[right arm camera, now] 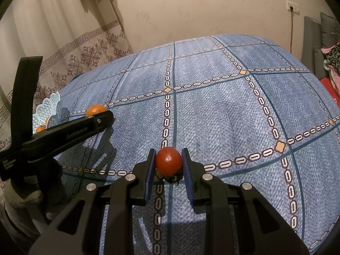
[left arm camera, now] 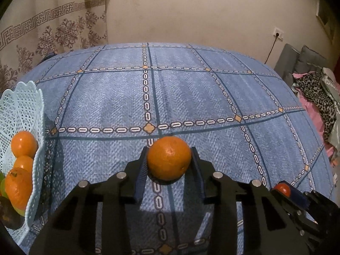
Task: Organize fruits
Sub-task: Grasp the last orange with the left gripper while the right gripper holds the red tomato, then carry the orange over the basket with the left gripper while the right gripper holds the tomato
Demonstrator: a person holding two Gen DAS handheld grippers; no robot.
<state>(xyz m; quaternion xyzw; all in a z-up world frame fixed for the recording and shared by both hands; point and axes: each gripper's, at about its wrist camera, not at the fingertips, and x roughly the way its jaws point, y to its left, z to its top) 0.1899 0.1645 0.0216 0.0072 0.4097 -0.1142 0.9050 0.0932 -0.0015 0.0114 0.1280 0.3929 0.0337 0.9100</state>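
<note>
- Oranges: four in total. One orange (left arm camera: 169, 158) sits on the blue checked cloth (left arm camera: 212, 97) between the fingers of the left tool (left arm camera: 169, 163). Three more lie in the basket: an upper one (left arm camera: 23, 144), a middle one (left arm camera: 23, 163) and a lower one (left arm camera: 18, 188).
- Red fruit: one, a small round red fruit (right arm camera: 168, 160), between the fingers of the right tool (right arm camera: 167, 165).
- Green fruit: part of at least one shows at the basket's lower edge; the exact number cannot be told.
- Baskets: one, a pale blue lattice basket (left arm camera: 25, 104).
- Tools: two, one per hand.
- Curtains: one patterned curtain (left arm camera: 53, 27).
- Wall sockets: one wall socket (left arm camera: 278, 33) with a plugged cable.
</note>
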